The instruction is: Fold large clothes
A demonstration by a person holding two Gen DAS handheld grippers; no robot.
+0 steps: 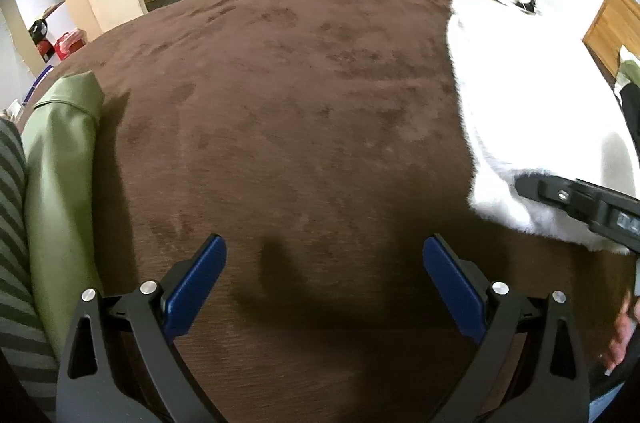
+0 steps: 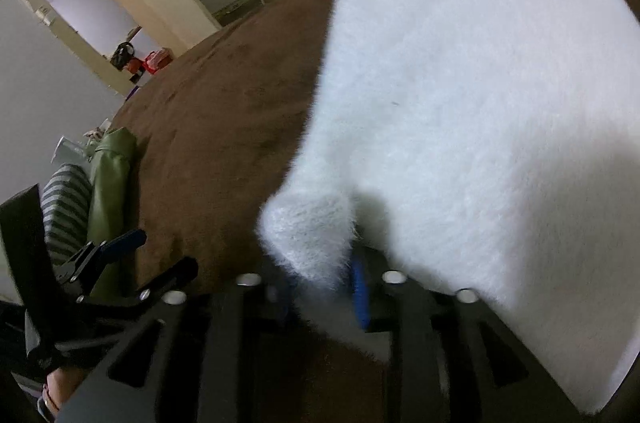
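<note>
White fluffy sweater (image 2: 480, 127) lies spread on the right side of a brown blanket (image 1: 280, 103) that covers the bed. In the right wrist view its cuffed sleeve end (image 2: 308, 231) hangs down right at the right tool (image 2: 320, 287), draping between the two blue pads; the right-hand pad (image 2: 359, 291) shows just beside the fluff, the other is mostly hidden behind it. The pads stand apart and do not visibly press on the knit, so the right tool reads as released with the sleeve lying loose in its gap. The rest of the sweater stretches away up and to the right of that tool.

The left tool (image 1: 324, 283) stands wide apart and empty over bare blanket, well apart from the sweater, which lies off to its right. A folded green garment (image 1: 60, 183) lies at the left edge of the bed, next to a striped one (image 1: 12, 223).
</note>
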